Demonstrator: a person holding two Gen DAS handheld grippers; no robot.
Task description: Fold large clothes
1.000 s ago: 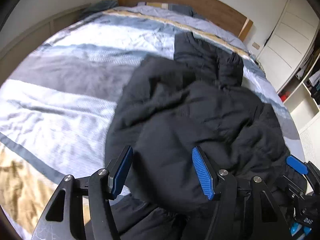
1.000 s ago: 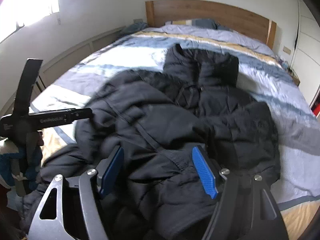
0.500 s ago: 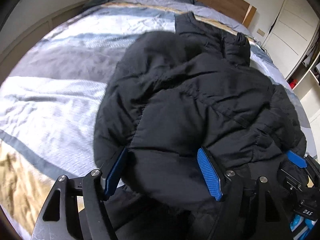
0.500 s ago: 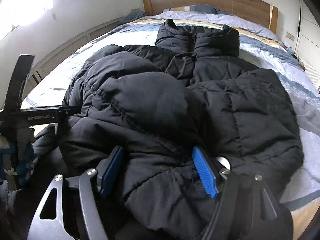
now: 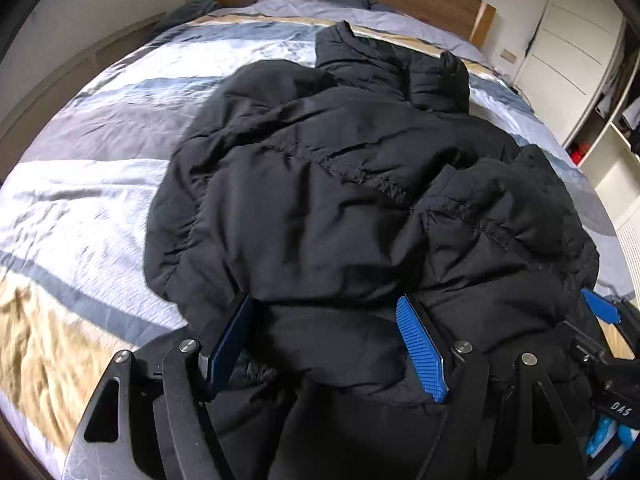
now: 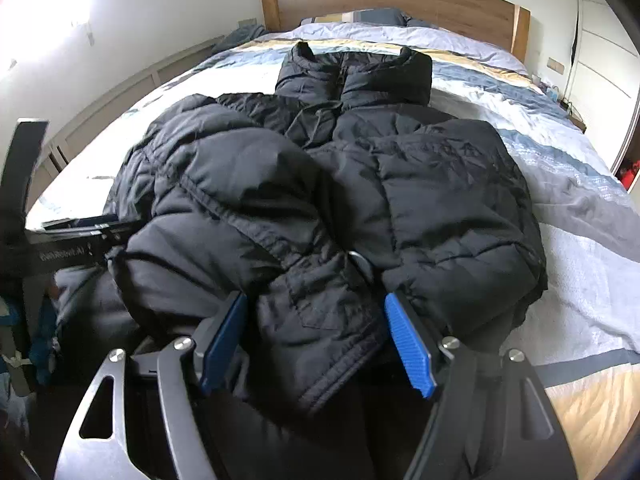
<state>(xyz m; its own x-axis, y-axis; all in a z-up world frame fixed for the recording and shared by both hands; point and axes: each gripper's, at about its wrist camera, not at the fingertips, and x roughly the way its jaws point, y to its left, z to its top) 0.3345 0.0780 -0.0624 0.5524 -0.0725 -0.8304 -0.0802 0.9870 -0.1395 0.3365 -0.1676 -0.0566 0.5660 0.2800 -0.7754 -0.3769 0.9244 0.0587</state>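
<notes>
A large black puffer jacket [image 5: 340,184] lies on the bed, collar toward the headboard, its lower part doubled up over the body; it also shows in the right wrist view [image 6: 320,184]. My left gripper [image 5: 326,340] has its blue pads wide apart with a thick bunch of the jacket's hem between them. My right gripper [image 6: 316,338] is likewise wide, with the padded hem lying between its pads. The right gripper's blue tip [image 5: 600,308] shows at the right in the left wrist view; the left gripper's black body [image 6: 60,248] shows at the left in the right wrist view.
The bed has a striped blue, grey and tan duvet [image 5: 100,184] and a wooden headboard [image 6: 400,0]. White wardrobe doors [image 5: 572,40] and open shelves stand at the right. A low wall ledge [image 6: 120,92] runs along the bed's left side.
Both grippers have moved forward toward the headboard, carrying the jacket's lower part up over its body. The folded bulk now fills more of both views.
</notes>
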